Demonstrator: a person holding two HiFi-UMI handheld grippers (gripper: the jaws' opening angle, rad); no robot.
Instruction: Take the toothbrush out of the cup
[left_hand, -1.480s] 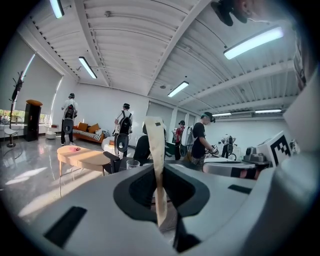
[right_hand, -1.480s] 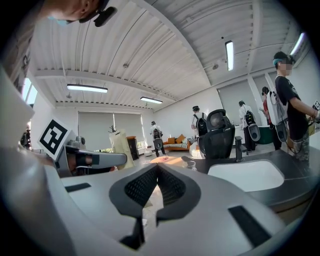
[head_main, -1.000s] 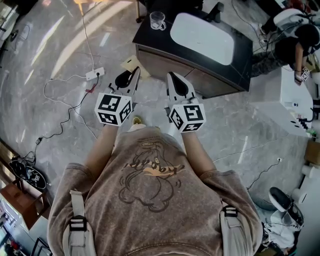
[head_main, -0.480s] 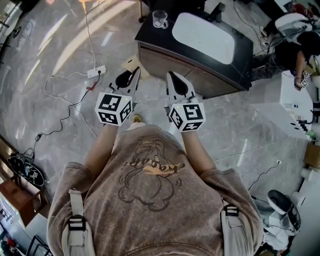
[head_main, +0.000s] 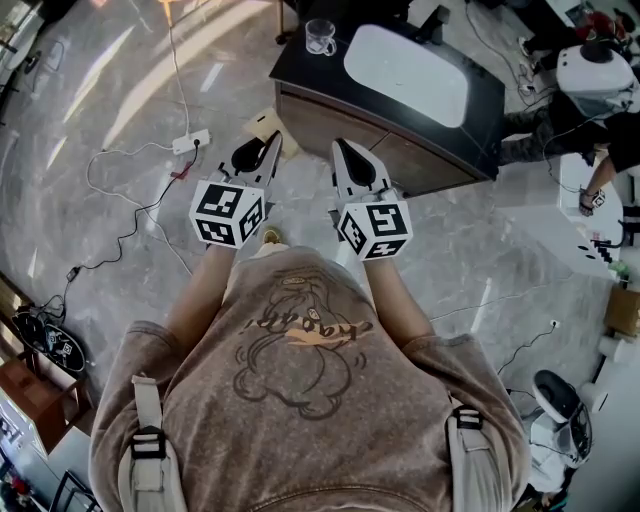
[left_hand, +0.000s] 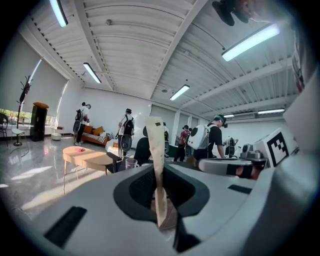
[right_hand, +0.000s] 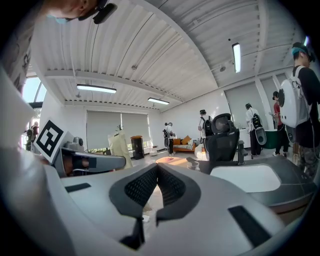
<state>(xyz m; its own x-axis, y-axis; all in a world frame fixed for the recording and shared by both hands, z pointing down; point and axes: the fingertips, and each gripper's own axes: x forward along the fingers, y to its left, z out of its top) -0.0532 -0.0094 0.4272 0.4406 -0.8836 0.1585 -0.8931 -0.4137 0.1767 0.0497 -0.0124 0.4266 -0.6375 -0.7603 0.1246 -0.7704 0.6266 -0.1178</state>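
A clear glass cup (head_main: 319, 39) stands empty on the far left corner of the black-topped table (head_main: 470, 140); it also shows small in the left gripper view (left_hand: 131, 163) and the right gripper view (right_hand: 193, 165). I hold both grippers side by side at chest height, short of the table. My left gripper (head_main: 272, 140) is shut on a thin beige stick (left_hand: 156, 150) that looks like the toothbrush; it rises upright above the jaws (left_hand: 159, 175). My right gripper (head_main: 340, 148) is shut with nothing between its pads (right_hand: 158, 172).
A white basin (head_main: 405, 75) lies in the table top. On the floor at the left are a power strip (head_main: 190, 147) and cables. A person (head_main: 600, 80) stands by white equipment (head_main: 590, 210) at the right. An office chair (right_hand: 222, 137) is behind the table.
Both grippers stay where they were, still shut. The person at the far right has shifted position.
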